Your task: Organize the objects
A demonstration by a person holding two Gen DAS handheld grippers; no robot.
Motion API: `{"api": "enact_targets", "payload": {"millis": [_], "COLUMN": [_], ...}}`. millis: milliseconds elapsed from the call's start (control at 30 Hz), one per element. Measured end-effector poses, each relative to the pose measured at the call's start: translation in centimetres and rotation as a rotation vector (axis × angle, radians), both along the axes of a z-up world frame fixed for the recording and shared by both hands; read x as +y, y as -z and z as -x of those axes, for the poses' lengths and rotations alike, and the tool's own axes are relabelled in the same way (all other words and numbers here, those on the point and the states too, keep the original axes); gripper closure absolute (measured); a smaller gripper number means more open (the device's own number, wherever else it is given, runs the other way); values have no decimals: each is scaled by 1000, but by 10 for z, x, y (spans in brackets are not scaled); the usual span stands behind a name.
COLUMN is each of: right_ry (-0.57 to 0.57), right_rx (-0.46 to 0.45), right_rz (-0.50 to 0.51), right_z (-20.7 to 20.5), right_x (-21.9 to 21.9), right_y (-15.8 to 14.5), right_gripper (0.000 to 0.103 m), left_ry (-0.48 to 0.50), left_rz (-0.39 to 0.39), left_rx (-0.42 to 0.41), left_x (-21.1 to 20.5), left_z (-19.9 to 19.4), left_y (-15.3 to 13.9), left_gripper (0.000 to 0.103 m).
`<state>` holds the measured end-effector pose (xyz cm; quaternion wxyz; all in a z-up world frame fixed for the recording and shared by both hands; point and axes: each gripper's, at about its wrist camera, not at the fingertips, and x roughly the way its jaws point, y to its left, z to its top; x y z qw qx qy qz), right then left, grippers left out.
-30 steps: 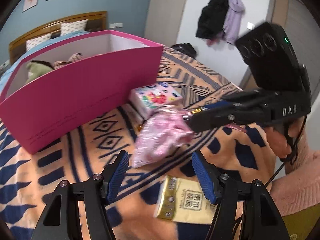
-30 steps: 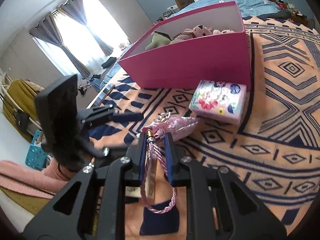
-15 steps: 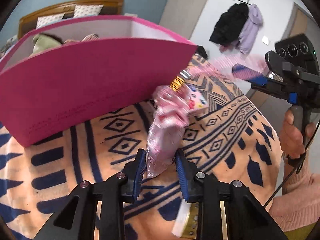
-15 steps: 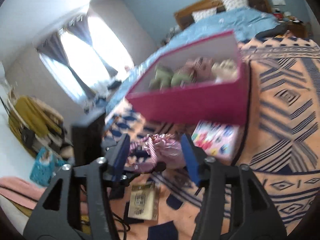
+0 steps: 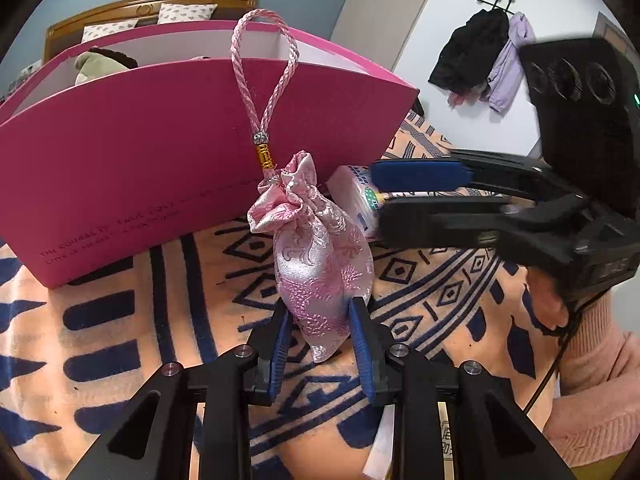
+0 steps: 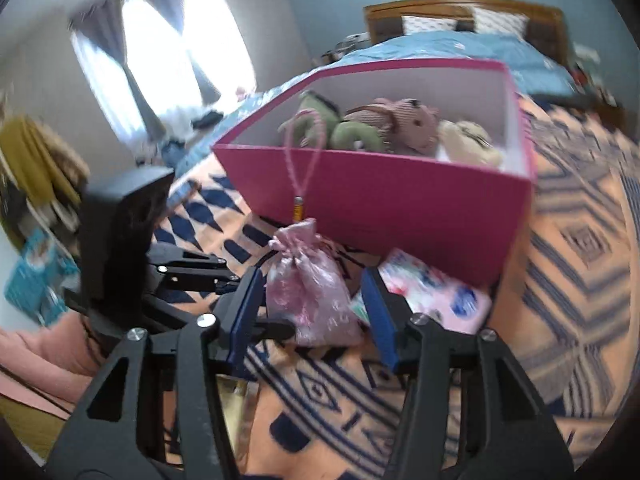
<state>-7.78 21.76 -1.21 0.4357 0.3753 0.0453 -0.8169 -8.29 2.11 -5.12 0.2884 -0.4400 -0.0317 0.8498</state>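
Bedroom setup with an orange and navy patterned blanket (image 5: 120, 320) as the work surface; the left tool (image 5: 320, 336) is clamped on the bottom of a shiny pink brocade drawstring pouch (image 5: 320, 268), held upright just in front of the big magenta cardboard box (image 5: 160, 152), while the right tool (image 6: 312, 312) sits wide open with nothing in it. Some plush toys (image 6: 400, 128) are already in the box, so I'd guess it's partway done, with the pouch, a pink floral tissue pack (image 6: 440, 296) beside the box and a yellow packet (image 5: 444, 432) left. That tall box wall is the thing to clear.
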Motion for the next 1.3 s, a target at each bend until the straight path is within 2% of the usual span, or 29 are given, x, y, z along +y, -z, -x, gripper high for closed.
{"api": "enact_targets", "payload": {"millis": [67,233,367,400,533,633,900,1100,1133,1300], "right_ry": [-32,-71,-92,-97,-90,-74,-13,32,38,80], "right_rx": [-15,-36,-56,-63,-59,-31,89,146,152,160], "right_rz": [-38,-117,-132,-131,-107,-71,41,87,92,114], "right_z": [8,20,22,22,15,5,-3,15,19,50], "right_x": [-13,-32,-35,-36,-33,-25,-1,3,4,0], "right_y": [7,19,24,24,21,7,-56,-93,-97,-112], "right_gripper": [54,55,67,74,80,81,82,82,82,82], "left_ry": [0,1,5,6,9,17,39,15,10,-19], "left_rz": [1,0,-1,0,6,11,-3,-17,-19,-4], "left_rx": [4,6,9,14,38,91,233,258,255,250], "left_x": [0,-1,-1,-1,0,1,8,3,17,18], "left_z": [0,-1,-2,-3,-9,-18,-21,13,26,58], "left_y": [0,1,1,0,-9,-27,-91,-126,-133,-136], "left_gripper": [75,75,76,76,77,77,76,76,76,76]}}
